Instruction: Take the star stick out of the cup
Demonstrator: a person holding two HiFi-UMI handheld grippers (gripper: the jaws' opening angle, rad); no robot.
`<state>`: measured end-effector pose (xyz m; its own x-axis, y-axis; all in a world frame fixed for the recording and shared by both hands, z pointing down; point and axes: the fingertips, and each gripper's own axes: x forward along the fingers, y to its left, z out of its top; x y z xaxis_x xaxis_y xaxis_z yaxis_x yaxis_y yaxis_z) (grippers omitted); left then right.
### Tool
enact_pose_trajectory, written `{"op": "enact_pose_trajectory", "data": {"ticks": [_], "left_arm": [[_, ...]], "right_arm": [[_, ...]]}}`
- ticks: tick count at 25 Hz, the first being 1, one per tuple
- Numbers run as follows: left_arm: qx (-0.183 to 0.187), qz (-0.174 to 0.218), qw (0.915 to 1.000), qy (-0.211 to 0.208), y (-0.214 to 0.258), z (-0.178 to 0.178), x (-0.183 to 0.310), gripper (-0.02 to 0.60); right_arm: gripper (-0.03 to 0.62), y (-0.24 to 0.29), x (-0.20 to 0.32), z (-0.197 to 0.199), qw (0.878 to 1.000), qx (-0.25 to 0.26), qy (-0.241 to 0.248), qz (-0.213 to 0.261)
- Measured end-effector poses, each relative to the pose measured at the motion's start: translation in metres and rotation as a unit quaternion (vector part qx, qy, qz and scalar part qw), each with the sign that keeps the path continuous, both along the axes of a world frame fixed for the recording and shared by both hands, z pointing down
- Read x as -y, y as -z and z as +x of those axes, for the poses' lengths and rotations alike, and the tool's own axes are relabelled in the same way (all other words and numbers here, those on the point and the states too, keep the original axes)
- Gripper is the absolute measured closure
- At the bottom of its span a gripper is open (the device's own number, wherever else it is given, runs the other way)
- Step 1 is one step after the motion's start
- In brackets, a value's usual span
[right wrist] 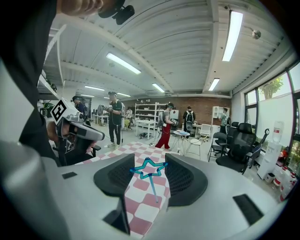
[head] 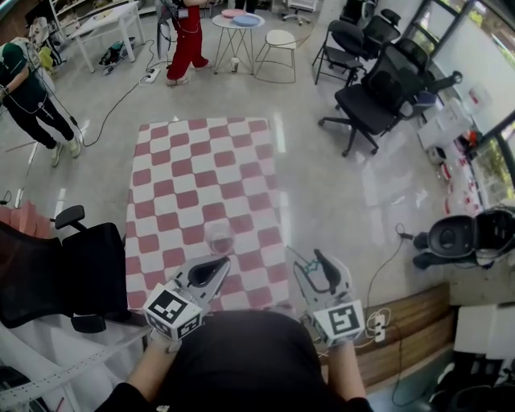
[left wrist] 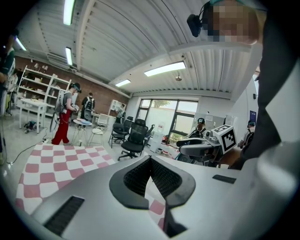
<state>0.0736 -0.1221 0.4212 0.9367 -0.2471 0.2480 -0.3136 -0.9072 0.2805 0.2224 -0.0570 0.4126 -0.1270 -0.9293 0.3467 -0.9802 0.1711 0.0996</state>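
A clear cup stands near the front of the red-and-white checkered table. My left gripper hovers just in front of the cup. Its jaws meet at the tips with nothing between them. My right gripper is held off the table's right front corner, apart from the cup. It is shut on the teal star stick: the star's points touch both pads and the thin stick hangs down toward the camera. In the head view the star stick shows only faintly between the jaws.
A black office chair stands close at the left, and more black chairs at the far right. A wooden bench runs along the right front. People stand at the back near small round tables. Cables lie on the floor.
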Motion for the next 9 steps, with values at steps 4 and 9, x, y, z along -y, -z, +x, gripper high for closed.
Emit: {"op": "enact_pose_trajectory", "data": {"ticks": [4, 9], "left_arm": [[0.002, -0.004, 1.0000, 0.004, -0.0021, 0.0004, -0.0013, 0.541], [0.004, -0.006, 1.0000, 0.006, -0.0043, 0.0016, -0.0014, 0.541]], "right_arm": [[0.379, -0.0010, -0.0005, 0.0021, 1.000, 0.000, 0.002, -0.004], [0.379, -0.0018, -0.0001, 0.0069, 1.000, -0.004, -0.004, -0.010]]}}
